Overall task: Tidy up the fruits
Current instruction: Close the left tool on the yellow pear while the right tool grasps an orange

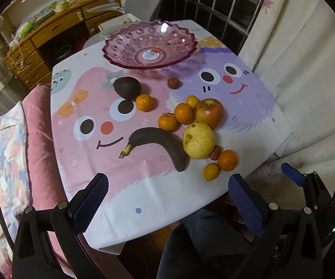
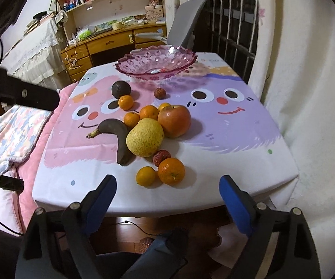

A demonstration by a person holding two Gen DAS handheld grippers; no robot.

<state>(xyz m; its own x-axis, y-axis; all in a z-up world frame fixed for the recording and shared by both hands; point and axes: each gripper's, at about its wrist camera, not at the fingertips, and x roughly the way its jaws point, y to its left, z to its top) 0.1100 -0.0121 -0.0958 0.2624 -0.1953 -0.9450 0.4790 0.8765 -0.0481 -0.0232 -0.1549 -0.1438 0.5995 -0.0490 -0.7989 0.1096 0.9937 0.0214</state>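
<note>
Table [image 2: 237, 169]: covered by a cartoon-face cloth in pink and purple; its near edge lies just ahead of both pairs of jaws.
Bowl [image 1: 150, 45]: pink, cut-glass look, scalloped rim, nothing in it; it stands at the far end of the table, well beyond both grippers and past all the fruit.
Left gripper [image 1: 167, 200]: jaws spread wide with nothing between them, held over the near edge of the cloth.
Right gripper [image 2: 167, 200]: jaws spread wide and holding nothing, over the table's near edge.
Banana [image 1: 160, 143]: blackened, curved, straight ahead of the left jaws, stem turned to their left; its thick end lies beside the pear.
Apple [image 2: 174, 121]: red, far ahead of the right jaws, touching the pear on its far side.
Pear [image 2: 144, 137]: yellow, speckled, in the middle of the heap ahead of the right jaws.
Avocado [image 1: 127, 88]: dark, beyond the banana, a mandarin [image 1: 144, 102] touching it.
Two nearest mandarins [image 2: 171, 171]: side by side, closest of all the fruit to the right jaws, just beyond their gap.
Three more mandarins [image 1: 183, 113]: clustered between banana and apple.
Small red fruit [image 2: 161, 157]: wrinkled, wedged between pear and nearest mandarins.
Second small red fruit [image 1: 173, 82]: alone, just short of the bowl.
</note>
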